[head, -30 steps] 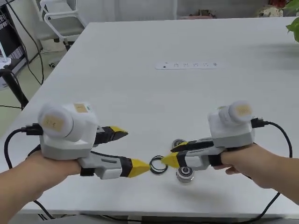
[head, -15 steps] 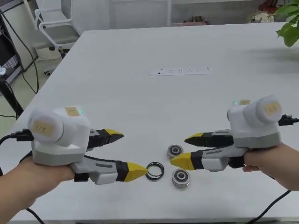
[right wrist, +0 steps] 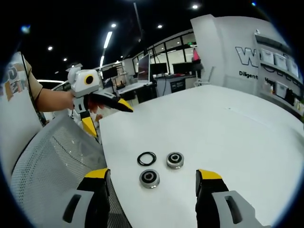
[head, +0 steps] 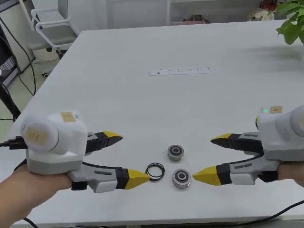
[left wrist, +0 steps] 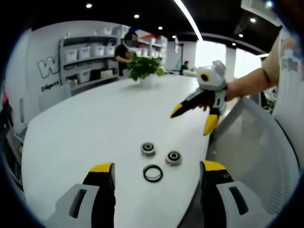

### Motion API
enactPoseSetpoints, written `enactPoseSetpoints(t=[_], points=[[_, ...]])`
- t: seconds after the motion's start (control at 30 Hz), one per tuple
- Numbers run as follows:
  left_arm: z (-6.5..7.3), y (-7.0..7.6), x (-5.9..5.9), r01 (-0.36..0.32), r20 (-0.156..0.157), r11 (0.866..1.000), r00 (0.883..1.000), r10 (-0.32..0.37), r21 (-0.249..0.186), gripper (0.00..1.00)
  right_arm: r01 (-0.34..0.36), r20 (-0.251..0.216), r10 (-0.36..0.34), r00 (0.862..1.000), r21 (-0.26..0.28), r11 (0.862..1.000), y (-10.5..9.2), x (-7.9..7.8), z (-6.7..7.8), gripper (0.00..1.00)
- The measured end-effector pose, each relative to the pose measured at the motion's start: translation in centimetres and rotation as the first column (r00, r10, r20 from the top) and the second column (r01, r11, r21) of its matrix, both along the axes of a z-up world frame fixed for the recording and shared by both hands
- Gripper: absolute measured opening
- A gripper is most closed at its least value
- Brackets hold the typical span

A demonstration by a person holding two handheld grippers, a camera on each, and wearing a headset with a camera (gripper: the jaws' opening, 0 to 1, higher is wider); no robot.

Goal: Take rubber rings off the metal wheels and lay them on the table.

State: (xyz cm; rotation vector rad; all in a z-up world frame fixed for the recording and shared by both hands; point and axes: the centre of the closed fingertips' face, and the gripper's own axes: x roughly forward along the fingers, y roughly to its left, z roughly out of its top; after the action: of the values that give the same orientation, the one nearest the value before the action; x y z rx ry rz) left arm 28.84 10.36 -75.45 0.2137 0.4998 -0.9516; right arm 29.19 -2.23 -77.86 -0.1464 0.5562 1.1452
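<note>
The left tool [head: 132, 157] hangs low over the near edge of the tabletop [head: 142, 104], jaws spread wide and gripping nothing. Its lower yellow tip is just beside a loose black rubber ring [head: 155, 171], which lies flat on the tabletop. The right tool [head: 204, 157] is spread just as wide and is also empty, its lower tip just right of the nearer metal wheel [head: 181, 176]. A second wheel [head: 175, 152] lies just behind that one, near the ring but not touching it. Farther back lies a white power strip [head: 183, 71], and a leafy plant [head: 290, 23] stands at the far right corner.
</note>
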Motion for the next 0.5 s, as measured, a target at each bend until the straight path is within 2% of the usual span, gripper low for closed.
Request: enactPoseSetpoints(t=[0.1, 0.2, 0.5], points=[[0.1, 0.1, -0.2, -0.006, 0.005, 1.000, 1.000, 0.006, -0.005, 0.75, 0.000, 0.005, 0.000, 1.000, -0.012, 1.000, -0.5, -0.3, 0.0, 0.75], [0.2, 0.1, -0.3, -0.011, 0.009, 1.000, 1.000, 0.011, -0.012, 0.76, 0.000, 0.033, 0.001, 0.999, -0.037, 0.999, -1.3, -0.5, 0.0, 0.78], [0.2, 0.2, -0.7, -0.008, 0.018, 1.000, 1.000, 0.008, -0.011, 0.78, 0.043, 0.045, -0.042, 0.998, -0.023, 0.999, -2.5, -0.7, 0.3, 0.83]])
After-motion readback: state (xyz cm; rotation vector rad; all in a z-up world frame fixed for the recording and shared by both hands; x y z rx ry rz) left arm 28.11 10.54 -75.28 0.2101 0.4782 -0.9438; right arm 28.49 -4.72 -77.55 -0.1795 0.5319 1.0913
